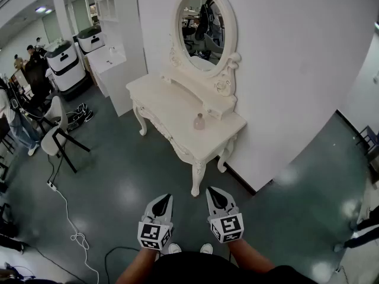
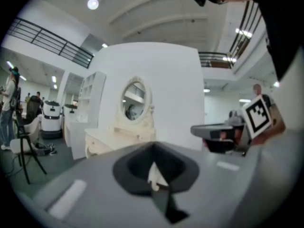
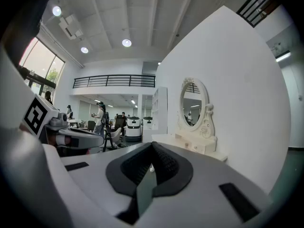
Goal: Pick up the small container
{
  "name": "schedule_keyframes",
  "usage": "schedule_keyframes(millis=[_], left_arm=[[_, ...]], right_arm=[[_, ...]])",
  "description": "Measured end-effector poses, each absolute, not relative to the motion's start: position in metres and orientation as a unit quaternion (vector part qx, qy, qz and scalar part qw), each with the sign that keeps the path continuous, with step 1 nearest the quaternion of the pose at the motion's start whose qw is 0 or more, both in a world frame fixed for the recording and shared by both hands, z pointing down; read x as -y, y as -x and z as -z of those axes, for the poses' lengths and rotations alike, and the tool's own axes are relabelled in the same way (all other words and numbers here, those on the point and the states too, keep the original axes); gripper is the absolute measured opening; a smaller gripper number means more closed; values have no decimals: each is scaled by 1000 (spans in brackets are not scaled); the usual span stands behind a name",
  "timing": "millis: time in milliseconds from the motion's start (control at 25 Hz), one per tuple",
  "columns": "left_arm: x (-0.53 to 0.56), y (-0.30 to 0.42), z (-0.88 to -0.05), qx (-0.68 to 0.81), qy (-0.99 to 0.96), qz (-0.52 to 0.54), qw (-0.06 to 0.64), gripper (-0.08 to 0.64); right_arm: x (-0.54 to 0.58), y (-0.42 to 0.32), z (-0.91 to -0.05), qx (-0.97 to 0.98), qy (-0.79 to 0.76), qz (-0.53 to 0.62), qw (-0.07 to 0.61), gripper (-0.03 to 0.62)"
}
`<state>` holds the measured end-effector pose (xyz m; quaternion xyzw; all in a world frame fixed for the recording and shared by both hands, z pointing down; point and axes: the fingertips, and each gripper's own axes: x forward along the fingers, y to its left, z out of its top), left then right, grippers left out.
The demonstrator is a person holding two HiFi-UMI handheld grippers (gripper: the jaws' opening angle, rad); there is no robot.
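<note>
- Left claw [image 1: 165,199] is fully closed with nothing in it; its own view shows the pads meeting and only the room beyond
- Right claw [image 1: 211,192] is the same: jaws together, empty
- You have both claws low, side by side and close to your body, tips toward 12 o'clock. That reads as a carry posture, which makes sense with nothing in reach yet
- Small container [image 1: 199,122] stands upright on the white dressing-table surface [image 1: 169,108], at 12 o'clock from the claws and well apart from them, with open floor [image 1: 118,182] in between
- It sits just in front of the low drawer riser under the oval mirror [image 1: 201,31], toward the end of the surface nearest you, with no other item near it
- My read is that the task is at the approach stage, with no grasp started
- Either claw could take it; the right looks slightly better lined up
- You'll need to open the jaws before you close in, since shut tips would likely just knock it over
- It looks small and light, with a narrow top, so a low grip on the body is probably safest
- Cable on the floor at 8 o'clock lies off your path
</note>
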<state>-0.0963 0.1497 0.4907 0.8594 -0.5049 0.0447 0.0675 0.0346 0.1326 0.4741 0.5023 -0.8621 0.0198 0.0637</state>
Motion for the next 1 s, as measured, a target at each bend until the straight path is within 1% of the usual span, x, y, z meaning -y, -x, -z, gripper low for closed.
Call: schedule_keyframes(millis=[400,640,1000], left_arm=[[-152,116,-492,503,-861,-42,67,8],[-155,129,-493,498,-864,-38,70,8],[-151,156,-497,481,-874,-35,64,8]], right_arm=[[-135,-19,-478,857,-510,-19,70,6],[-139,-5,-476,856,-513,-27,49,6],[-142,16,-477,842,-537,-23,53,6]])
